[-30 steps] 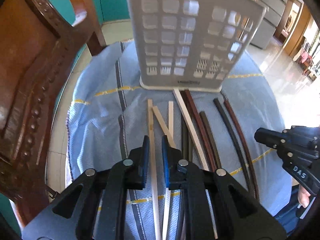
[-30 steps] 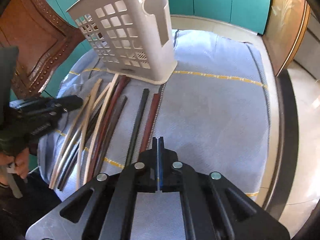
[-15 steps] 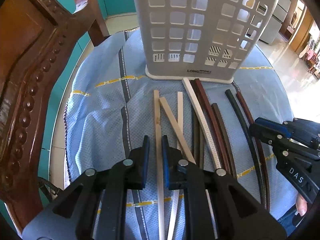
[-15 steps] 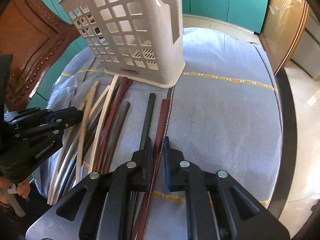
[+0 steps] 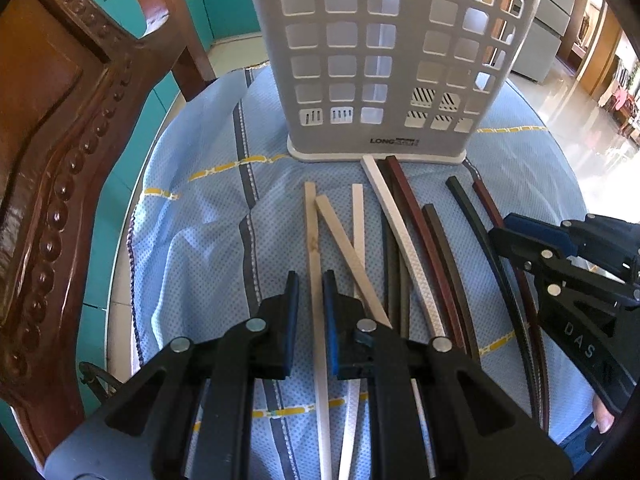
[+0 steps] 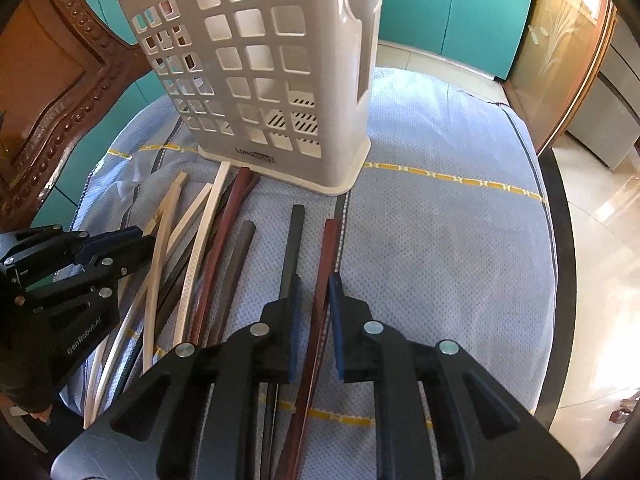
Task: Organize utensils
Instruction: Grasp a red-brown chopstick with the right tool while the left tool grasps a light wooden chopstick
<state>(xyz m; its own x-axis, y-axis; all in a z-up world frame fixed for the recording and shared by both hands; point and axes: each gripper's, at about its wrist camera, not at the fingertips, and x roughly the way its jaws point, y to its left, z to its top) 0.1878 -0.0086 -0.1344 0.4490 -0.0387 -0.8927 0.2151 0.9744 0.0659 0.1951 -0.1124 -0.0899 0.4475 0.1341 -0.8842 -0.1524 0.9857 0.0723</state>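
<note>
Right claw (image 6: pixel 312 300) has swung in and spread apart around the reddish-brown chopstick (image 6: pixel 326 256). Left claw (image 5: pixel 310 296), apart too, straddles a pale chopstick (image 5: pixel 312 240) (basket (image 5: pixel 384 60) waits empty-looking), so a double pickup looks imminent.

A white lattice-walled utensil holder (image 5: pixel 384 60) stands upright at the far side of the blue cloth. In front of it chopsticks lie flat, pointing roughly toward it: pale wooden chopsticks (image 5: pixel 316 232) at the left, crossing one another, dark brown and black chopsticks (image 5: pixel 436 240) to the right.
</note>
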